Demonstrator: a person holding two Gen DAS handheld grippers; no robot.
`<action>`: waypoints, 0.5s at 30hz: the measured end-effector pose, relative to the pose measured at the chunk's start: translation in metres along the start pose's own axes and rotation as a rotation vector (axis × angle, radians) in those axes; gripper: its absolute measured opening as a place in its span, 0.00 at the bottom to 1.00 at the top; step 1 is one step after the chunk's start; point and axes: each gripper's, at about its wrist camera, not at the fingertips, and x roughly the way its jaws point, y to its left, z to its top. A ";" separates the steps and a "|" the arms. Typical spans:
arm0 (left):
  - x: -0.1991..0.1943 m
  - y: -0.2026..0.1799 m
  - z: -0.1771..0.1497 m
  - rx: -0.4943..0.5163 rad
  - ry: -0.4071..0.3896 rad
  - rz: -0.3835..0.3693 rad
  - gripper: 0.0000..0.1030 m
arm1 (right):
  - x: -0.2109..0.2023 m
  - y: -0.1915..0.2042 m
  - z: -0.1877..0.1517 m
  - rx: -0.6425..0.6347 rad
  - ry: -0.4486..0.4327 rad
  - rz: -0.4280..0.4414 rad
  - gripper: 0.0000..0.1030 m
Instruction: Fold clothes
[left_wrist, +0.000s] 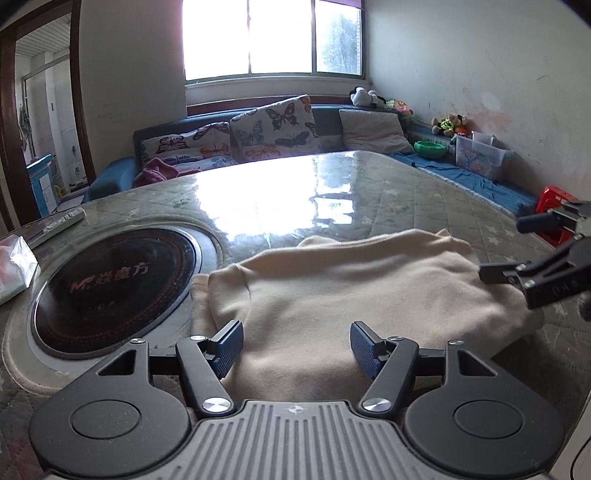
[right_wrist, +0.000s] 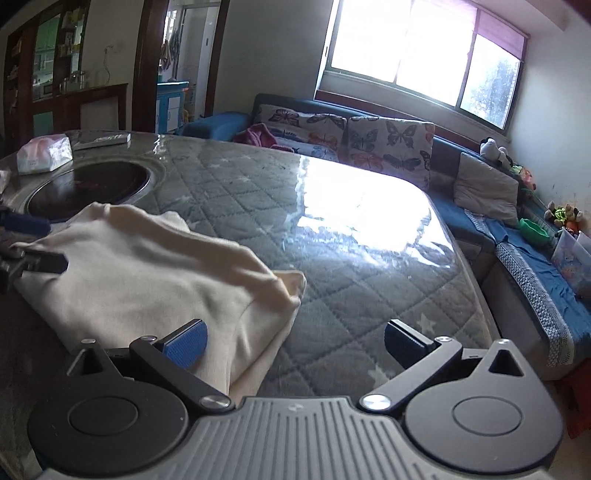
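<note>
The left gripper (left_wrist: 296, 349) stood parted and empty over the folded cream garment (left_wrist: 351, 291) on the quilted table (left_wrist: 424, 192); the right gripper (right_wrist: 295, 343) likewise. Pinch both near corners evenly.

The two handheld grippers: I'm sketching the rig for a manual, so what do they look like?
Both match. The left gripper and right gripper each have a ribbed grey base with a small cross mark, two round black discs, black linkage arms with silver screws, and blue textured pads on black fingers. No cables, hands or sleeves show.
</note>
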 end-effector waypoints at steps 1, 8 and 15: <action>0.000 0.000 -0.002 0.000 0.005 0.001 0.65 | 0.003 0.000 0.000 0.001 0.005 0.001 1.00; -0.007 0.014 0.001 -0.029 -0.005 0.012 0.66 | 0.011 -0.008 0.005 -0.001 0.016 -0.024 1.00; -0.005 0.026 -0.001 -0.061 0.008 0.047 0.66 | 0.040 0.001 0.038 -0.042 0.005 -0.033 1.00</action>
